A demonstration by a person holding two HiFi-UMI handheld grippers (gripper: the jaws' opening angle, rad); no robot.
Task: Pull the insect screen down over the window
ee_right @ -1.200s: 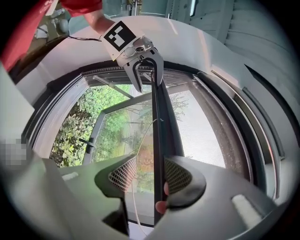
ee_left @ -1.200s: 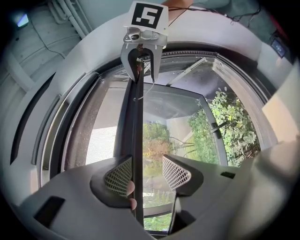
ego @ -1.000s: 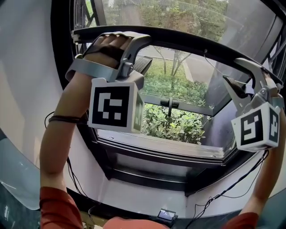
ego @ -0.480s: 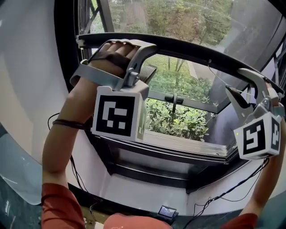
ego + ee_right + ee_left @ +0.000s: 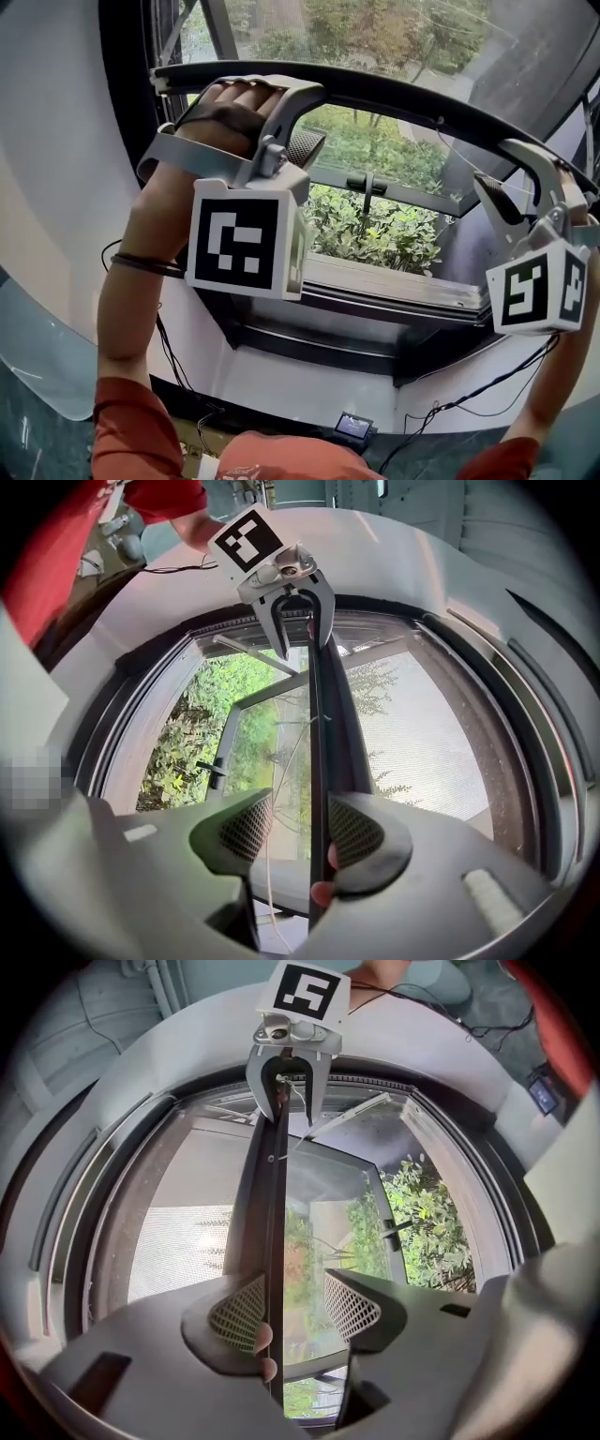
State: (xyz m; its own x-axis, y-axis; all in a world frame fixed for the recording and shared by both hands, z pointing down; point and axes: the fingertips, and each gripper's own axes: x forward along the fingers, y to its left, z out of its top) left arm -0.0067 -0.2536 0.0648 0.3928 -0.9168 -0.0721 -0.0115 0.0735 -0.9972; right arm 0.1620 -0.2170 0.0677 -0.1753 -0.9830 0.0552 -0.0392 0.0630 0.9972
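The insect screen's dark bottom bar (image 5: 394,94) runs across the window, with grey mesh (image 5: 375,28) above it. My left gripper (image 5: 305,117) hooks over the bar's left end. My right gripper (image 5: 511,178) hooks over its right end. In the left gripper view the bar (image 5: 267,1194) lies against the left pad of my left gripper (image 5: 295,1302), with a gap to the other pad and fingertips curled behind it. In the right gripper view the bar (image 5: 314,742) rests by the right pad of my right gripper (image 5: 302,829). Both grippers are open around the bar.
Below the bar the window stands open onto green shrubs (image 5: 375,234). A black handle (image 5: 367,186) sits on the sash, above the grey sill (image 5: 394,281). A thin cord (image 5: 448,141) hangs from the bar. Cables and a small device (image 5: 353,427) lie on the floor.
The bar and both grippers have come down a little towards the window handle. Both grippers hold the bar as before.
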